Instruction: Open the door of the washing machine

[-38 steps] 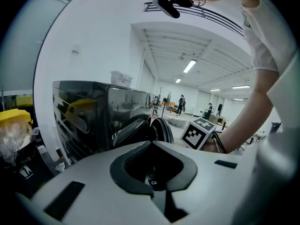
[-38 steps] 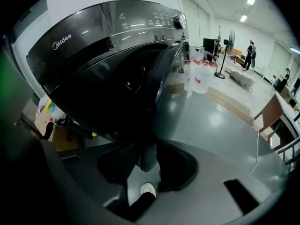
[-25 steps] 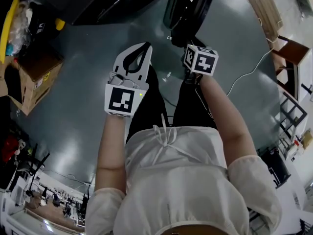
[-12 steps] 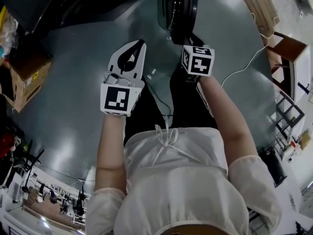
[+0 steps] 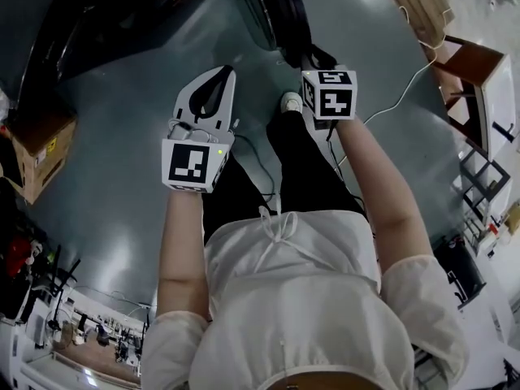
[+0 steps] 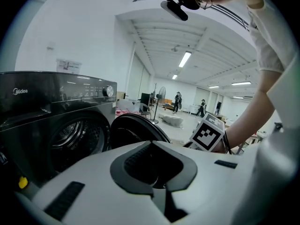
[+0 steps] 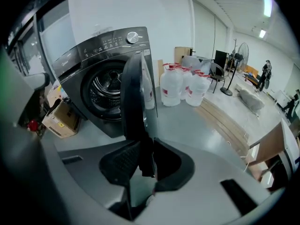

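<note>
The dark washing machine (image 7: 101,78) stands with its drum showing, also seen in the left gripper view (image 6: 56,125). Its round door (image 7: 136,102) hangs open, edge-on to the right gripper view. My right gripper (image 7: 144,161) is shut on that door's edge. In the head view the door (image 5: 276,10) is at the top centre, with the right gripper (image 5: 307,57) just under it, below its marker cube. My left gripper (image 5: 221,73) hovers beside it over the floor, shut and holding nothing. From the left gripper (image 6: 152,165) the door (image 6: 136,132) shows ahead.
A cardboard box (image 5: 36,149) sits on the floor at the left. Several large water jugs (image 7: 183,86) stand right of the machine. A white cable (image 5: 398,96) runs over the grey floor toward wooden furniture (image 5: 479,80). The person's legs are directly below the grippers.
The door has swung further out from the machine with my right gripper on its edge. Both hands have travelled back together, so the floor and the box have shifted in the head view.
</note>
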A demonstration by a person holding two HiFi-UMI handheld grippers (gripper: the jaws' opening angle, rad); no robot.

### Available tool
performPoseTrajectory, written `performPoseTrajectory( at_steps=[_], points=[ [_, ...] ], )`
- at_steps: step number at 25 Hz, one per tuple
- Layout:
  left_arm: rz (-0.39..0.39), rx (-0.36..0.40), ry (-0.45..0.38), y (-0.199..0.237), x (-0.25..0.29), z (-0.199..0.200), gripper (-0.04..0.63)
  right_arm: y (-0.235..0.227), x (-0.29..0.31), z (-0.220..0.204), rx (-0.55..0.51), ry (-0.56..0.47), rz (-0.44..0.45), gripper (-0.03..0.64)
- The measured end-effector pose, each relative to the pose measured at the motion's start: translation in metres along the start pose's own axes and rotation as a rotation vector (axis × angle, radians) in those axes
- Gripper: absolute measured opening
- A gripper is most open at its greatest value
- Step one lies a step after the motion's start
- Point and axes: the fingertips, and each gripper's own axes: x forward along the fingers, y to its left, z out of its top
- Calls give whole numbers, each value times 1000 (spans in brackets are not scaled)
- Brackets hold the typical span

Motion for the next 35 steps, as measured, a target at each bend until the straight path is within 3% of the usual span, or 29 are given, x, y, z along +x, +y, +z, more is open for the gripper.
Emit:
performPoseTrajectory(
  at_steps=[17, 27, 35],
  points=[
    [28, 3, -51, -68, 115, 32, 21, -141, 3, 36, -25, -23, 39, 100],
    [22, -4, -36, -79, 157, 50, 21, -192, 13, 61, -81, -11, 21, 103],
    [15, -11, -36, -85, 159, 63, 21, -207, 6, 71, -108, 35, -38, 80]
  ],
)
